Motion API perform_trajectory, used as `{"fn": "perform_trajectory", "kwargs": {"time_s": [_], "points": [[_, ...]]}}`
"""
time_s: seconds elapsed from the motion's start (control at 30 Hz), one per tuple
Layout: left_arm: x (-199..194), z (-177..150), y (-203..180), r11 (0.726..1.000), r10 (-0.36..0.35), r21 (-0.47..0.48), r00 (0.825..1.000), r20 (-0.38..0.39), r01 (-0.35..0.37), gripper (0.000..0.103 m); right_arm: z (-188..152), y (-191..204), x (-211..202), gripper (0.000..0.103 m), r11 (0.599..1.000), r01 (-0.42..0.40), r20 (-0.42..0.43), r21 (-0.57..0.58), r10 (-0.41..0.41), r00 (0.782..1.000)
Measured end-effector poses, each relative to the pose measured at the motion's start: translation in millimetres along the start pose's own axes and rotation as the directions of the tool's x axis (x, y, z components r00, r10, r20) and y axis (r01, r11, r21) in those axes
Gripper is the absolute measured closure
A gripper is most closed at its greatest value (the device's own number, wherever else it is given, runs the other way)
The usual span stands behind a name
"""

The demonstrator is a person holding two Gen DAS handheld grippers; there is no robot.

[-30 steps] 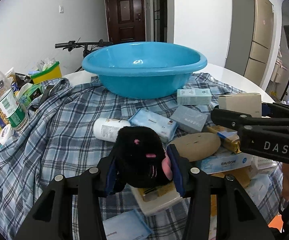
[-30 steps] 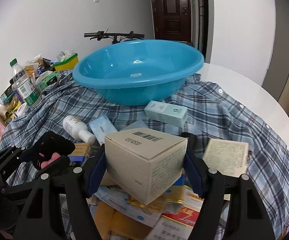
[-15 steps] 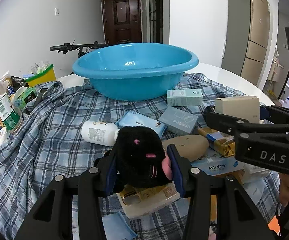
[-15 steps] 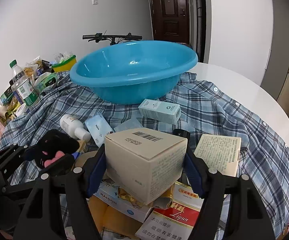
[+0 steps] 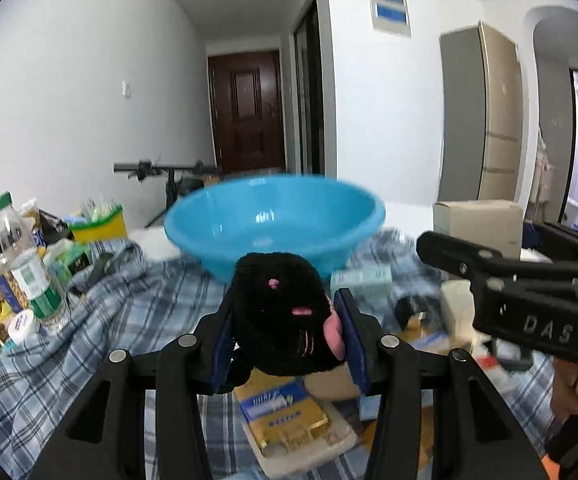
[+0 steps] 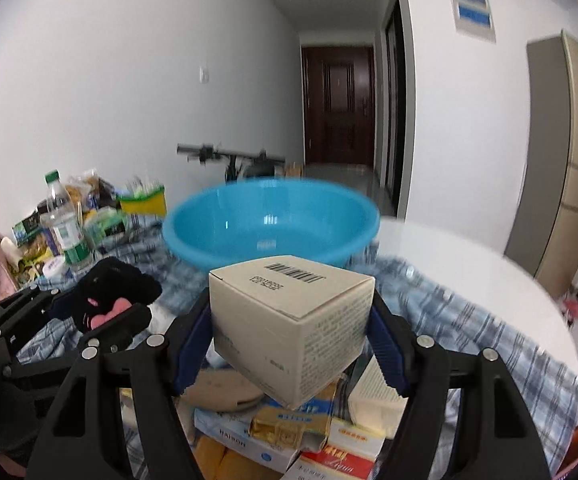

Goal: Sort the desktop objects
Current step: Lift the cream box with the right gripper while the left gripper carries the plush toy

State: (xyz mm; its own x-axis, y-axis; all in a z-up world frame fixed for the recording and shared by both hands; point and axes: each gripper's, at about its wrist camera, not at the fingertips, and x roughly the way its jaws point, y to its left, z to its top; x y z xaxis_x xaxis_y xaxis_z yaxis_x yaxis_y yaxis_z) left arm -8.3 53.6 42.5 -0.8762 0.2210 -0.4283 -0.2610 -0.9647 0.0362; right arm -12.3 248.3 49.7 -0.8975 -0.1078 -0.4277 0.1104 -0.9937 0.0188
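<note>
Black left gripper point(image 5: 287, 332) with blue pads, silver screws.

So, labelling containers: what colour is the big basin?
Bright blue basin, clearest in the right wrist view.

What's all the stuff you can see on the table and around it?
Basin: 1, blue, middle of table.
Plush toy: 1, black with pink, in left gripper.
Cardboard box: 1, beige, in right gripper.
Checked cloth: 1, blue-white, spread over table.
Water bottle: 1, clear, green cap, table's left edge.
Small boxes and packets: several, mixed colours, piled under the grippers.
Snack packets: several, left behind the bottle.
Bicycle: 1, black, behind basin.
Door: 1, dark brown, hallway end.
Left gripper: black, shut.
Right gripper: black, shut.
</note>
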Motion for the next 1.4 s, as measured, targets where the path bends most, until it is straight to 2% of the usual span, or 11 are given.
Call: {"fn": "perform_trajectory", "kwargs": {"time_s": [0.2,0.47,0.6,0.77,1.07,1.23,1.4], "points": [[-24,30,-1,1.000,0.024,0.013,0.992,0.121,-0.026,0.054,18,5,-26,0.033,1.000,0.014,0.110,-0.027,-0.011,0.994],[-55,63,-3,0.999,0.042,0.020,0.975,0.217,-0.047,0.053,42,10,-55,0.033,0.999,0.033,0.213,-0.041,-0.024,0.977],[-72,73,-2,0.998,0.049,0.016,0.969,0.244,-0.055,0.054,48,13,-66,0.033,0.998,0.057,0.253,-0.040,-0.045,0.966],[-99,80,-3,0.998,0.059,0.007,0.956,0.286,-0.064,0.053,53,16,-85,0.033,0.998,0.038,0.290,-0.044,-0.024,0.957],[-136,86,-10,0.997,0.058,0.023,0.938,0.343,-0.070,0.053,56,26,-113,0.033,0.997,0.056,0.367,-0.055,-0.032,0.930],[-140,87,-10,0.997,0.059,0.020,0.935,0.350,-0.070,0.053,54,26,-115,0.033,0.997,0.054,0.373,-0.050,-0.031,0.927],[-137,86,-10,0.997,0.060,0.018,0.939,0.338,-0.070,0.053,54,22,-109,0.033,0.999,0.033,0.348,-0.042,-0.016,0.937]]}}
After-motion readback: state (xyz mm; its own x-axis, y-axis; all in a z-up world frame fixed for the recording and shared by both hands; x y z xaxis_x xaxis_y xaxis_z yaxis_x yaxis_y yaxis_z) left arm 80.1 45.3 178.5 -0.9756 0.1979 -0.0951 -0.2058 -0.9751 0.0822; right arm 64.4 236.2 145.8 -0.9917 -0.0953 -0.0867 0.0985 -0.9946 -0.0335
